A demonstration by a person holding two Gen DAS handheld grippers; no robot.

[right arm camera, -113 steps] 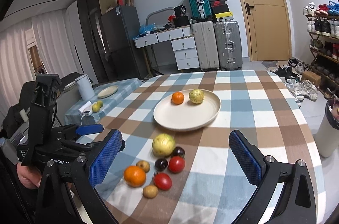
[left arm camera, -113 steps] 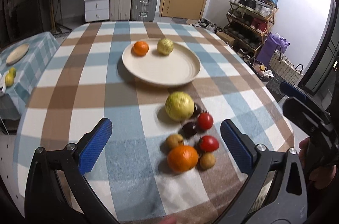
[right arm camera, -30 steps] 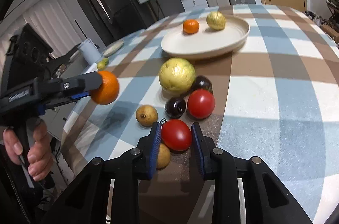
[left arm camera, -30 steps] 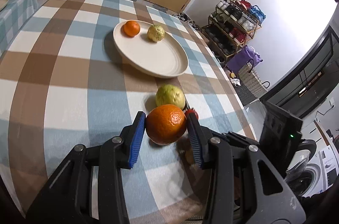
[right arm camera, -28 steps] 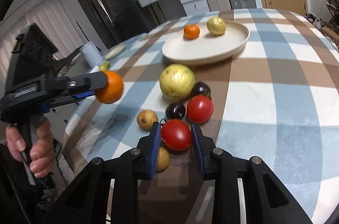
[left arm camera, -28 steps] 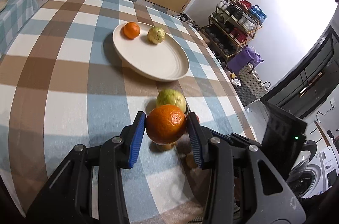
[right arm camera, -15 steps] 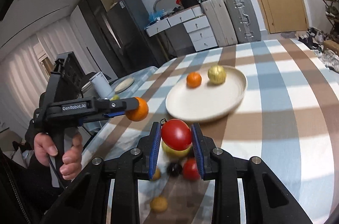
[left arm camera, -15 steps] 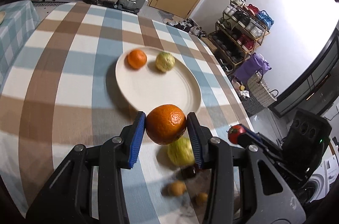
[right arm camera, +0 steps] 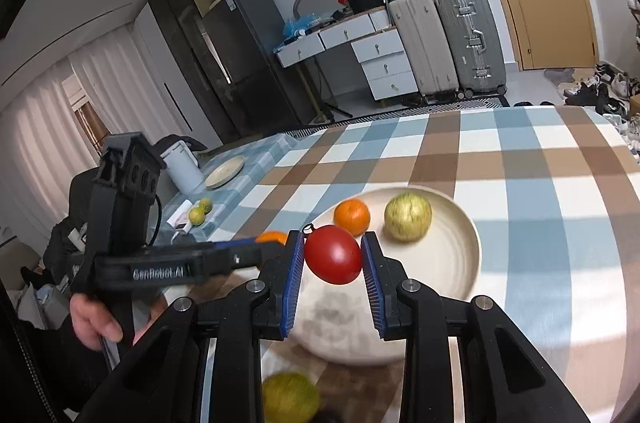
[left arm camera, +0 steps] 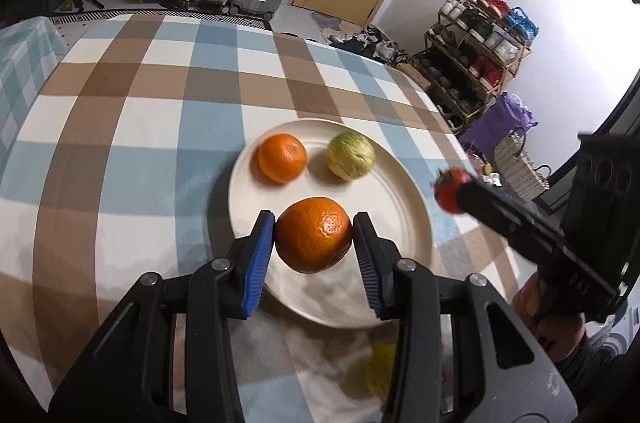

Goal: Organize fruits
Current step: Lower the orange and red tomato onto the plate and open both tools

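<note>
My left gripper [left arm camera: 314,243] is shut on a large orange [left arm camera: 314,234] and holds it above the near part of the cream plate [left arm camera: 400,199]. On the plate lie a small orange [left arm camera: 282,157] and a yellow-green fruit [left arm camera: 350,154]. My right gripper [right arm camera: 333,263] is shut on a red tomato [right arm camera: 334,254] above the plate's [right arm camera: 456,263] near left part. The tomato also shows at the plate's right edge in the left wrist view [left arm camera: 450,189]. A yellow-green fruit [right arm camera: 290,397] lies on the checked tablecloth below my grippers.
The round table [left arm camera: 160,127] has a checked cloth. A side table [right arm camera: 240,163] at the left holds a wooden dish, a white kettle and small fruits. Suitcases, drawers and a door stand behind; a shoe rack [left arm camera: 480,51] stands at the right.
Both grippers have lifted their fruits from the pile and carried them forward over the plate. The loose fruits on the cloth have dropped below and behind the fingers.
</note>
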